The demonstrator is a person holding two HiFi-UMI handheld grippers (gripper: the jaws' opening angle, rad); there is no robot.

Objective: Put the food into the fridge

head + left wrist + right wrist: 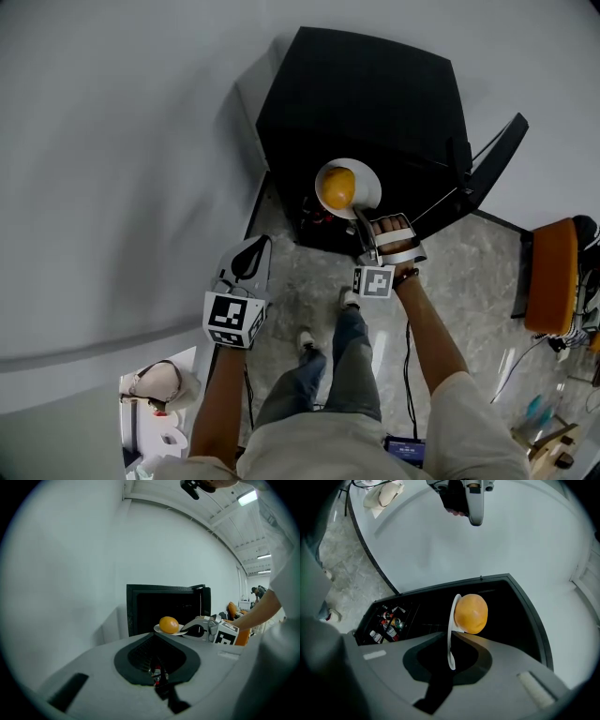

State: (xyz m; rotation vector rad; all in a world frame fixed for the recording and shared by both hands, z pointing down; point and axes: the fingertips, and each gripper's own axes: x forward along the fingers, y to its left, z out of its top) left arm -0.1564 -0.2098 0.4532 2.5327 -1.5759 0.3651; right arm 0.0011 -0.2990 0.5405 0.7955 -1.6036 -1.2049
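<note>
An orange (337, 187) lies on a small white plate (367, 185). My right gripper (362, 219) is shut on the plate's near rim and holds it in front of the open black fridge (366, 103). In the right gripper view the plate (452, 630) stands edge-on between the jaws, with the orange (471, 613) against the fridge's dark inside (422, 613). My left gripper (259, 246) hangs lower left of the plate, jaws together, holding nothing. Its own view shows the orange (168, 624), the fridge (164, 604) and the right gripper (201, 627) ahead.
The fridge door (494, 157) swings open to the right. Bottles and cans (386, 623) sit low inside the fridge. An orange chair (551, 277) stands at the right. A white wall runs along the left, with a shelf of items (155, 384) at lower left. The floor is grey stone.
</note>
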